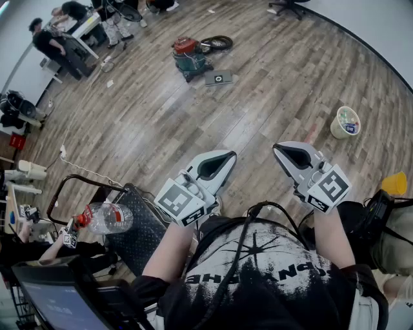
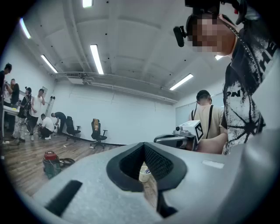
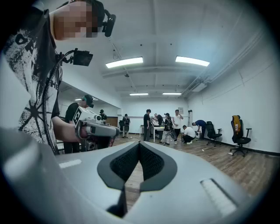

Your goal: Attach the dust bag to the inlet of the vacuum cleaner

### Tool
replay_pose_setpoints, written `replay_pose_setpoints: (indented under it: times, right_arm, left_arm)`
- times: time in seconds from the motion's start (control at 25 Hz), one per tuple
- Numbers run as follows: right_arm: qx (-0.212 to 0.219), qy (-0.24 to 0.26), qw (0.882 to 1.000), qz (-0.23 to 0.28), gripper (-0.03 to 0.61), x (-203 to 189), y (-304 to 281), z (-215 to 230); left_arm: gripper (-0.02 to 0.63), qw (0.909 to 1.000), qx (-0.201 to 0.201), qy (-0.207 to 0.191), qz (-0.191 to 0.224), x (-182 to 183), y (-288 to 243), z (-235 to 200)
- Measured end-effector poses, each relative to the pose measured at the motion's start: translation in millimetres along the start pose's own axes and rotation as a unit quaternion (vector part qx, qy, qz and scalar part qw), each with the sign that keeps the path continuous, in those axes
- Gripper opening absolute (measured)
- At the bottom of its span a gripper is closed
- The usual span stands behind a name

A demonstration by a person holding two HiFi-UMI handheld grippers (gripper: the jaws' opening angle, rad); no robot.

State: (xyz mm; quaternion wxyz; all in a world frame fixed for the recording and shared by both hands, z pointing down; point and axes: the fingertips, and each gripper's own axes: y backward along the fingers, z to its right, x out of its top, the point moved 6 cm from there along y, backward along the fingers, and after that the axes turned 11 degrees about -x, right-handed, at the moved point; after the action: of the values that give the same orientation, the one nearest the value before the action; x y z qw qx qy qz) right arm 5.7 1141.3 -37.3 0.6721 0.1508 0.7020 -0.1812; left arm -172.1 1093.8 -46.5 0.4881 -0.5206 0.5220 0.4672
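Note:
The vacuum cleaner (image 1: 188,55), with a red top and green body, stands on the wooden floor far ahead, its black hose (image 1: 216,43) coiled beside it. A flat dark dust bag (image 1: 219,78) with a pale round opening lies on the floor just right of it. Both grippers are held level at chest height, well short of these. My left gripper (image 1: 230,154) is shut and empty, and so is my right gripper (image 1: 275,147). In the left gripper view the vacuum cleaner (image 2: 51,162) shows low at the left, past the shut left gripper (image 2: 143,145). The right gripper (image 3: 139,143) shows nothing between its jaws.
A white bucket (image 1: 345,122) sits on the floor to the right, a yellow object (image 1: 393,183) nearer. A black cart with a water bottle (image 1: 106,218) stands at my left. Several people (image 1: 51,42) work around a table at the back left. An office chair (image 1: 287,6) stands far ahead.

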Motion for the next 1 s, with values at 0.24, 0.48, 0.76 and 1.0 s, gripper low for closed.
replay_pose_setpoints:
  times: [0.24,0.48,0.76,1.0]
  right_arm:
    - [0.002,0.004,1.000,0.001,0.005,1,1,2]
    - [0.003,-0.023,1.000,0.019,0.006,9,-2,14]
    - [-0.005,-0.030,0.999,0.032,0.023,9,-1,16]
    - [0.003,-0.026,0.999,0.030,0.034,12,-1,13]
  left_arm:
    - [0.000,1.0000,-0.004,0.003,0.000,0,-4,0]
    - [0.000,1.0000,-0.003,-0.003,-0.005,8,-9,-3]
    - [0.000,0.9999,-0.005,-0.001,-0.010,3,-12,0]
    - [0.000,0.9999,-0.004,-0.003,-0.011,3,-12,2]
